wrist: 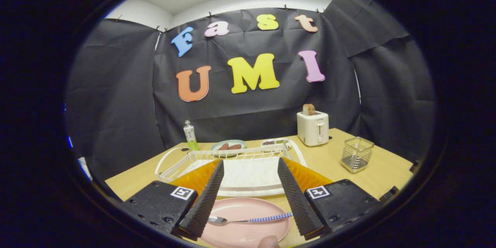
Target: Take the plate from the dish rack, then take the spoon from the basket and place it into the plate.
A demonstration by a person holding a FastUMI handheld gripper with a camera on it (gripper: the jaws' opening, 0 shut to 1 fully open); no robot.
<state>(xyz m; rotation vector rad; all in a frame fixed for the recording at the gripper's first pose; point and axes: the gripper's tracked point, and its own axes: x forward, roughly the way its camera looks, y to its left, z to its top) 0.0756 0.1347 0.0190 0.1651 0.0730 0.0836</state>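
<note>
1 spoon (248, 220) on 1 plate (244, 232); gripper (250, 190) fingers apart, prob. empty.

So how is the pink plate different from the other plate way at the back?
The pink plate lies between the open tool's fingers and holds a spoon. The far plate sits beyond the dish rack, is pale grey-green, and carries brownish food. Both are round and rest flat on the table.

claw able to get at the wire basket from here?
Probably yes. The claw is open over the pink plate, where the spoon lies. The wire basket stands alone on the table, beyond the fingers, beside the toaster, with bare tabletop between.
</note>
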